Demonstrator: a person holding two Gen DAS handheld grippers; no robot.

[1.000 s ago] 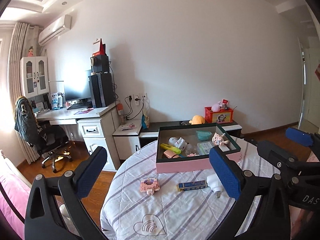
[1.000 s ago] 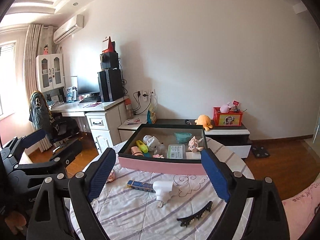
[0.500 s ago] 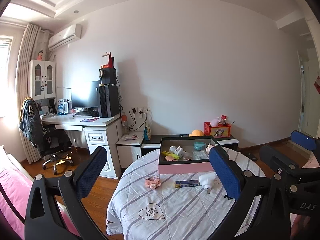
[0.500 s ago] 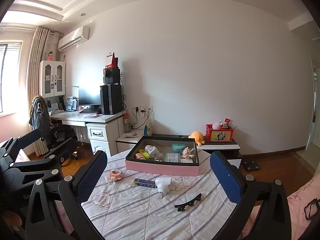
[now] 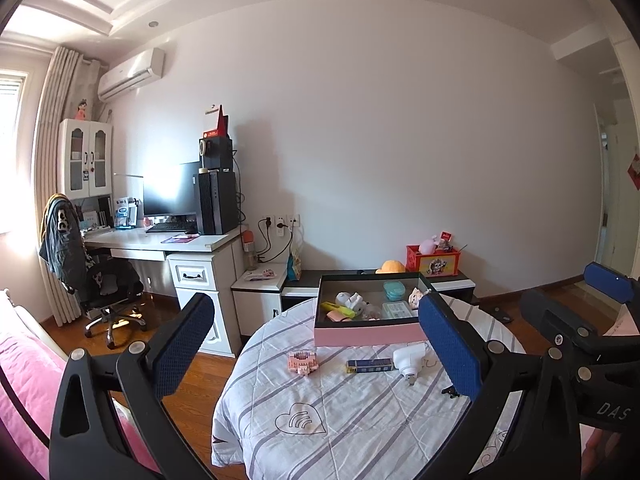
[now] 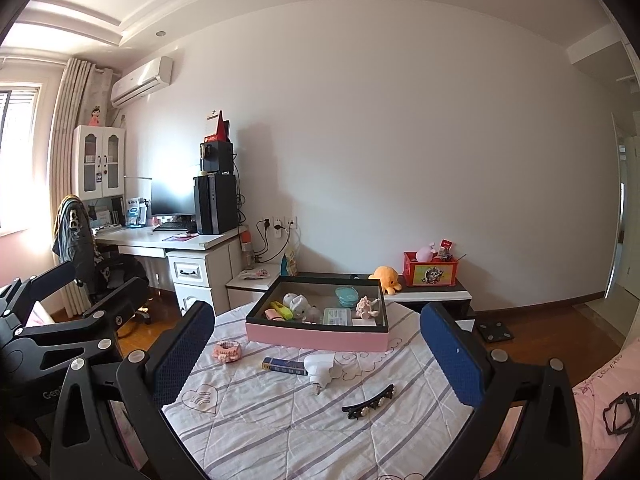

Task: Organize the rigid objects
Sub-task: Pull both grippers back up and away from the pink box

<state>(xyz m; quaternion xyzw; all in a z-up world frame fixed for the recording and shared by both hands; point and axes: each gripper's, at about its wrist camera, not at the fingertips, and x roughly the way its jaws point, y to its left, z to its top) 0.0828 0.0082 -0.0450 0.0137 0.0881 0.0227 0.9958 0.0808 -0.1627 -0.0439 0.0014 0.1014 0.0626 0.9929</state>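
Your left gripper (image 5: 316, 348) has its jaws spread wide with nothing between them; the blue pads (image 5: 182, 344) hang in the air short of the table. Your right gripper (image 6: 320, 350) is the same — jaws wide apart, holding nothing, well back from the objects.

Beyond the fingers sits the round table (image 6: 280, 432), covered in a white cloth with grey stripes and heart prints. Loose items on the cloth, from your left to your right:
- pink block toy (image 5: 303, 361), alone on the left part of the cloth.
- blue rectangular box (image 6: 285, 365), lying flat, its right end just beside the white plug adapter (image 6: 320, 368); touching or not, you cannot tell.
- black hair clip (image 6: 369, 401), nearest to you, right of centre and apart from the adapter.

Behind these, at the far side of the table, stands the pink tray (image 6: 316, 336) with a dark rim. Inside it — a yellow-green marker (image 6: 281, 309) at the left, a white figure (image 6: 297, 303) next to it, a teal dish (image 6: 345, 294) toward the back, a flat card (image 6: 337, 316) in front of the dish, and a small pink figurine (image 6: 366, 307) at the right.

Further out: a white desk (image 6: 192, 242) with monitor and PC tower by the window, and a low cabinet bearing an orange plush (image 6: 387, 278) and a red box (image 6: 430, 274).
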